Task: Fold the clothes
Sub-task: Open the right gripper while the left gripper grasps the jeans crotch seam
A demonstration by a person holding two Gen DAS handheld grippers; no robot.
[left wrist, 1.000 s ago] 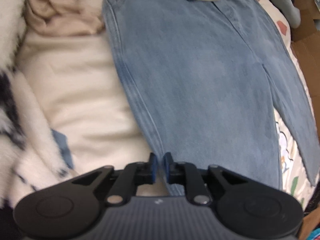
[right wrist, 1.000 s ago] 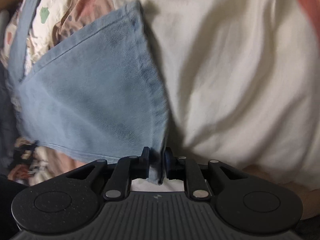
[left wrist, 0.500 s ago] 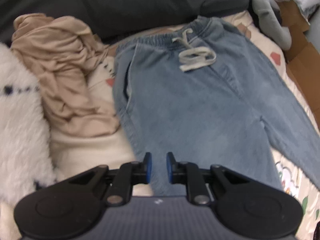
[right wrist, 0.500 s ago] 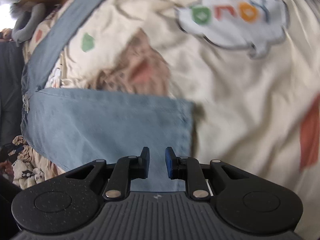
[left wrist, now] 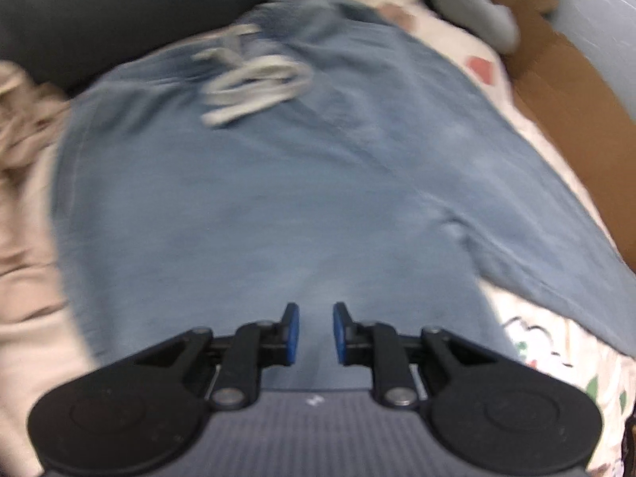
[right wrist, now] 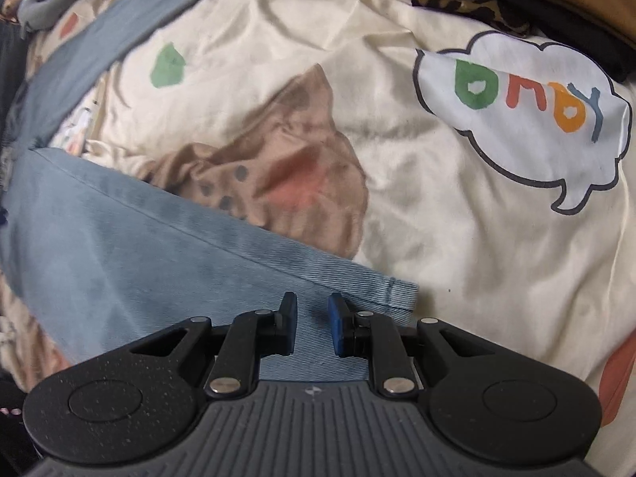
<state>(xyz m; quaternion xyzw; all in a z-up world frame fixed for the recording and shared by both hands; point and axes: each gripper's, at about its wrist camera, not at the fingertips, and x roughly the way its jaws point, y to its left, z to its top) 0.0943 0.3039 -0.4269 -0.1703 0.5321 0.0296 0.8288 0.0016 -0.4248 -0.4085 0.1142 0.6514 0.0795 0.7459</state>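
Light blue jeans [left wrist: 278,183] with a white drawstring [left wrist: 254,87] lie spread flat on a cream printed bedsheet [left wrist: 556,342], waistband far from me. My left gripper [left wrist: 315,328] hovers open above the upper thigh area, nothing between its fingers. In the right wrist view one trouser leg [right wrist: 131,254] runs in from the left and its hem [right wrist: 393,298] ends just ahead of my right gripper [right wrist: 312,320], which is open over the denim. The other leg [right wrist: 119,35] crosses the top left.
A beige garment [left wrist: 20,127] and dark bedding [left wrist: 99,12] lie at the left and back. A brown cardboard edge [left wrist: 564,91] borders the right. The sheet [right wrist: 437,206] shows a speech-bubble print [right wrist: 528,115]; dark and leopard-pattern fabric [right wrist: 469,4] sits at top right.
Both grippers have let go of the jeans and opened. The left one has moved right, over the middle of the jeans; the right one has drawn back from the leg hem.
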